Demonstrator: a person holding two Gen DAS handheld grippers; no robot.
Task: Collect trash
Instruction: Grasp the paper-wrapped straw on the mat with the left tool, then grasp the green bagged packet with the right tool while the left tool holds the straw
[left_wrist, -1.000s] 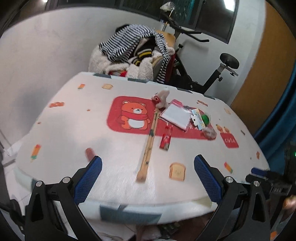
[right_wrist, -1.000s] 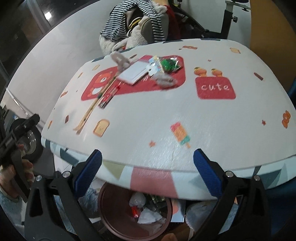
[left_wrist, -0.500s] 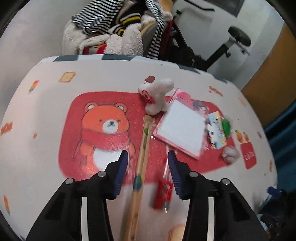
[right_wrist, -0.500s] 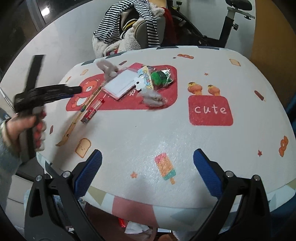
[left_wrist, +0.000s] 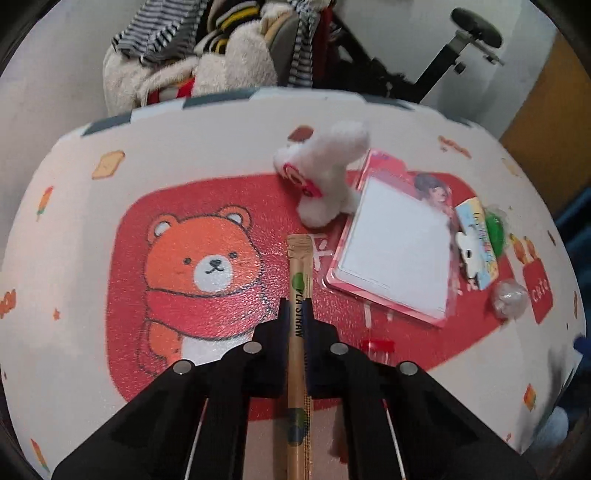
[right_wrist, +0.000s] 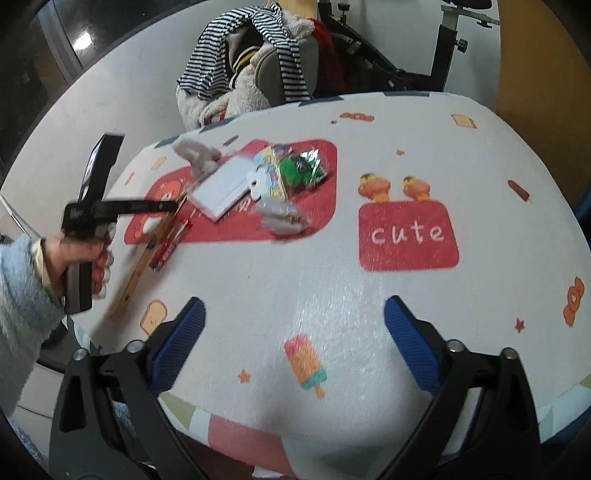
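A long brown paper-wrapped straw (left_wrist: 300, 266) printed "PLA STRAW" lies on the red bear print of the tablecloth (left_wrist: 110, 229). My left gripper (left_wrist: 297, 314) points down at it, its jaws closing with the pads pressed on both sides of the straw. The right wrist view shows that gripper (right_wrist: 173, 205) held by a hand over the straw (right_wrist: 136, 273). My right gripper (right_wrist: 293, 325) hovers over the table's near part, its jaws closing a little, wide apart, with nothing between them. A red wrapper (left_wrist: 376, 345), crumpled clear plastic (left_wrist: 509, 297) and a green wrapper (left_wrist: 495, 229) lie nearby.
A white plush toy (left_wrist: 325, 181), a pink card holder (left_wrist: 395, 251) and a colourful packet (left_wrist: 476, 240) lie beside the trash. Behind the table stand a chair piled with clothes (right_wrist: 251, 74) and an exercise bike (right_wrist: 443, 48). The table's front edge (right_wrist: 258, 435) is just under my right gripper.
My left gripper went forward and down over the table and closed from wide open onto the straw. The right gripper moved a little further over the table and narrowed slightly.
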